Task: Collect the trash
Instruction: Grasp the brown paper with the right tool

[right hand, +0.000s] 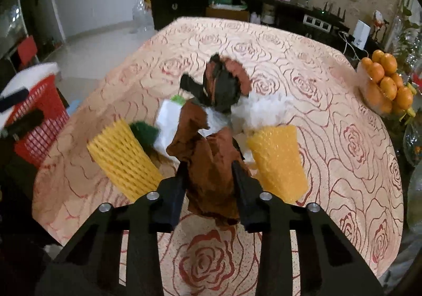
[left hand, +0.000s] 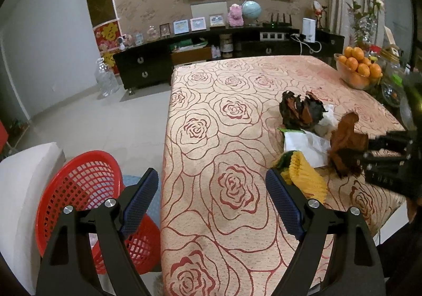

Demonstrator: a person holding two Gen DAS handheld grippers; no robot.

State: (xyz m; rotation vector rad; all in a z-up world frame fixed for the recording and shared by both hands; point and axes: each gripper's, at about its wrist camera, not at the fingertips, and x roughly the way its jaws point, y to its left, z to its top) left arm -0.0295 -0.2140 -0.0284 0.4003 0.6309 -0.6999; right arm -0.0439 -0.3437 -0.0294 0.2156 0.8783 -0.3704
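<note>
On the rose-patterned tablecloth (left hand: pixel 224 111) lies a heap of trash. My right gripper (right hand: pixel 209 166) is shut on a crumpled brown paper (right hand: pixel 211 190), which also shows in the left wrist view as the brown paper (left hand: pixel 345 137) pinched by the right gripper (left hand: pixel 369 153). Around it lie a yellow foam net (right hand: pixel 124 161), a yellow bubble-wrap piece (right hand: pixel 277 161), a black and brown wrapper (right hand: pixel 221 87) and white paper (right hand: pixel 168 116). My left gripper (left hand: pixel 211 174) stands open over the near table edge with nothing between its fingers; the foam net (left hand: pixel 303 177) is just right of it.
A red mesh basket (left hand: pixel 79 190) stands on the floor left of the table, beside a white cushion (left hand: pixel 23 177). A bowl of oranges (left hand: pixel 358 69) and glassware sit at the table's far right. A dark sideboard (left hand: pixel 147 66) lines the back wall.
</note>
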